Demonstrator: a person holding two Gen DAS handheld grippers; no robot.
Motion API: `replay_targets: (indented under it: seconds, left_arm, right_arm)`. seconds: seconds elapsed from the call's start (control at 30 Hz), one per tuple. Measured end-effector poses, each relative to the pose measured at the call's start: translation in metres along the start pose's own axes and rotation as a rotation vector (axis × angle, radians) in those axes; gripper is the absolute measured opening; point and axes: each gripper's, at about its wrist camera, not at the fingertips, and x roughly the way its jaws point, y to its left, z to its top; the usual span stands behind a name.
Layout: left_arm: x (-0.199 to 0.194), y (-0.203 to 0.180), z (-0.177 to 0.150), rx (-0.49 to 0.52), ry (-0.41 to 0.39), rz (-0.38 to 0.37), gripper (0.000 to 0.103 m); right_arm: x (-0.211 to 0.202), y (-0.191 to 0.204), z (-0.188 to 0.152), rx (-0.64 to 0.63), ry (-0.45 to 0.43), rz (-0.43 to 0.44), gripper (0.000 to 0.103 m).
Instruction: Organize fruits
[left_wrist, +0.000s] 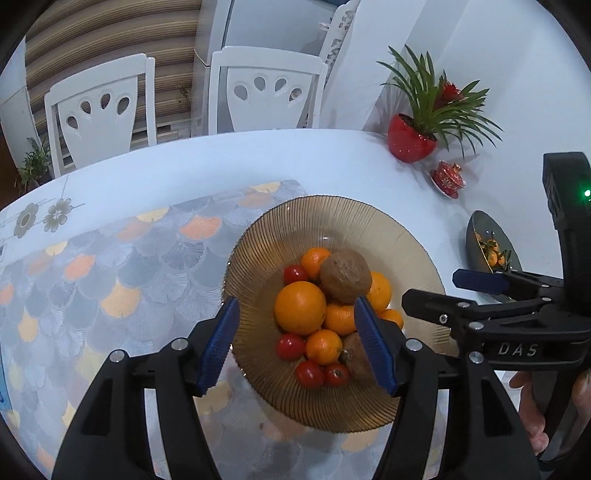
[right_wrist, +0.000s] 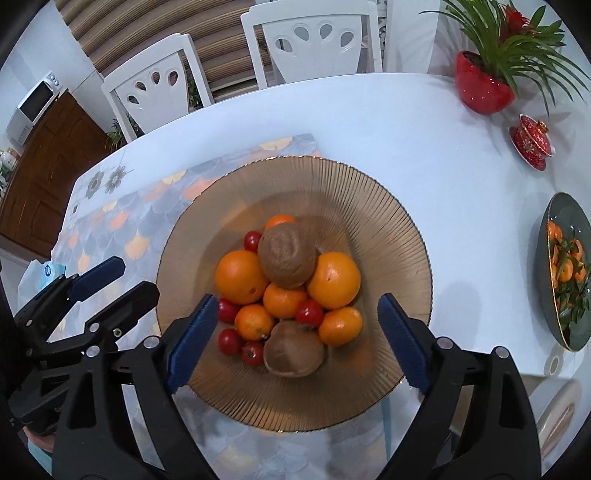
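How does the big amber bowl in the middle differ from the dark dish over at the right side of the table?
The amber ribbed bowl is round, see-through and wide; the dark dish looks opaque, grey-green and narrower, partly cut off by the view. The amber bowl holds a mix: oranges, small red fruits and two brown round fruits. The dark dish holds only small orange fruits with green leaves. The amber bowl sits partly on a patterned mat; the dark dish sits on the bare white table. Both hold fruit.

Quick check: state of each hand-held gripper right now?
Left hand-held gripper: open, empty, over the fruit bowl.
Right hand-held gripper: open, empty, over the same bowl.
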Motion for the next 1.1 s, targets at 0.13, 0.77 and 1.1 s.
replay_targets:
  seconds: [0.13,0.77,1.1]
  left_arm:
    - [-0.013,0.000,-0.004,0.004,-0.022,-0.004,0.063]
    - [-0.053,0.007,-0.033,0.032,-0.074,-0.037,0.064]
    - [-0.065,0.019,-0.052,0.000,-0.074,-0.001,0.067]
  right_arm:
    - [-0.006,0.007,-0.008,0.012,-0.010,0.002,0.091]
    - [-0.025,0.033,-0.048,0.040,-0.044,-0.023,0.093]
    - [-0.022,0.051,-0.063,0.039,-0.038,-0.028,0.094]
